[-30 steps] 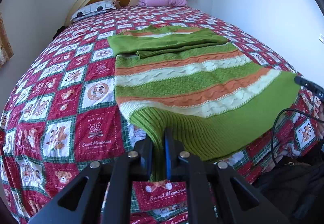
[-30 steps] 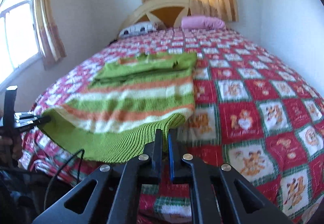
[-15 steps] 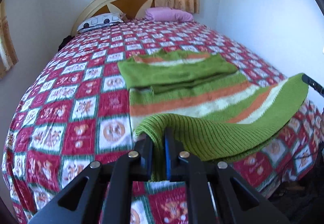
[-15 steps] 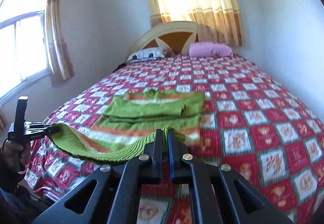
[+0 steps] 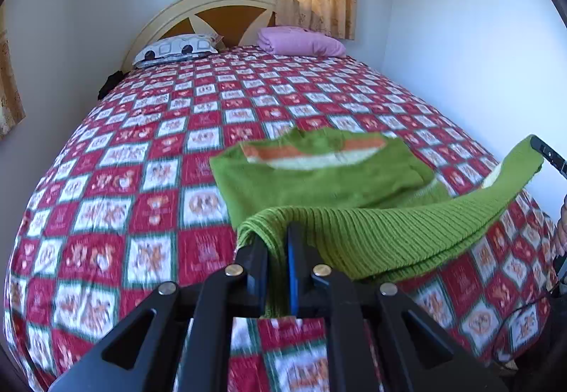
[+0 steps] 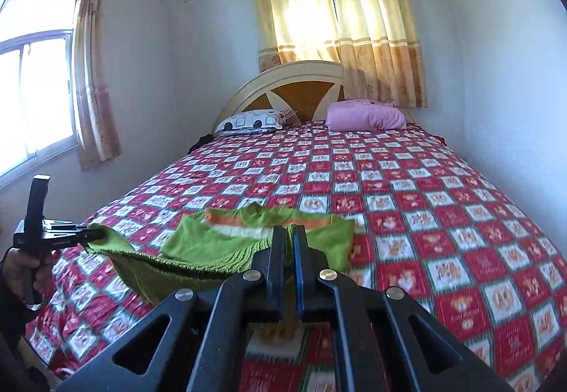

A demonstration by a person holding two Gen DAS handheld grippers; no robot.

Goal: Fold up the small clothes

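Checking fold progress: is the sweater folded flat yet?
Not yet. The sweater's ribbed hem hangs lifted between both claws above its body.

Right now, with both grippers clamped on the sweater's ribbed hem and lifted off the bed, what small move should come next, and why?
Probably carry the hem forward toward the collar and lower it there. Both the left gripper and right gripper pinch the hem of the green sweater, which hangs raised between them, while the sleeves already lie folded across the chest on the bedspread. That would complete the bottom-to-top fold.

Red checked bedspread [image 6: 425, 200], pink pillow [image 6: 366, 116], patterned pillow [image 6: 253, 120], arched headboard [image 6: 301, 87], yellow curtains [image 6: 340, 12], side window [image 6: 32, 98]
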